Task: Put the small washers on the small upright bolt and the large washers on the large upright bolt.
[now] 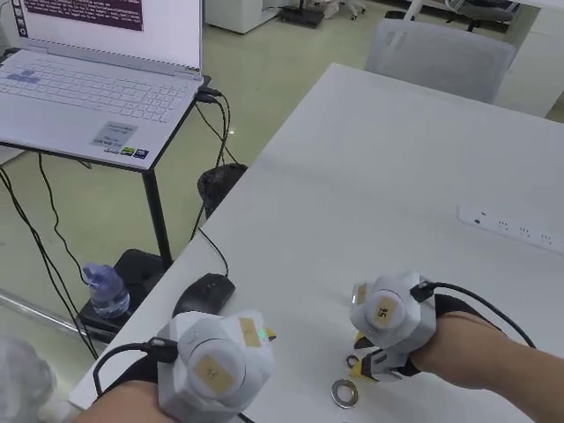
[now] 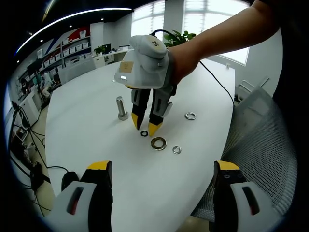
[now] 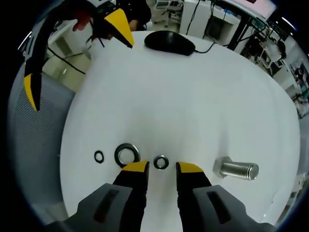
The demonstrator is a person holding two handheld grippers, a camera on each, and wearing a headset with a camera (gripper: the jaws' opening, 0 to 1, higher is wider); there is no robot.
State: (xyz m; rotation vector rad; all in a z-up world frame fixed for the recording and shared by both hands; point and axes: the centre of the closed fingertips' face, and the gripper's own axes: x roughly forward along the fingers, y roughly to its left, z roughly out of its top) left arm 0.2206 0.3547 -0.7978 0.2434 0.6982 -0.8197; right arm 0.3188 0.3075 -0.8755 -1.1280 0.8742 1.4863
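Nothing done: washers (image 3: 127,153) loose on tabletop (image 3: 169,87), bolt (image 3: 235,170) bare. Right tool (image 3: 163,167) part-open over small washer (image 3: 155,162); left tool (image 2: 162,165) open, empty.

Your white table (image 1: 379,167) has 1 black mouse (image 1: 204,293) sitting near its left edge, and a white power strip (image 1: 511,227) way over on the right. Next to the table there's an open laptop (image 1: 97,79) on a black stand (image 1: 154,207) with cables (image 1: 44,229) dangling under it. There's a water bottle (image 1: 106,289) down by the stand's foot and 1 grey chair (image 1: 441,55) at the far end.
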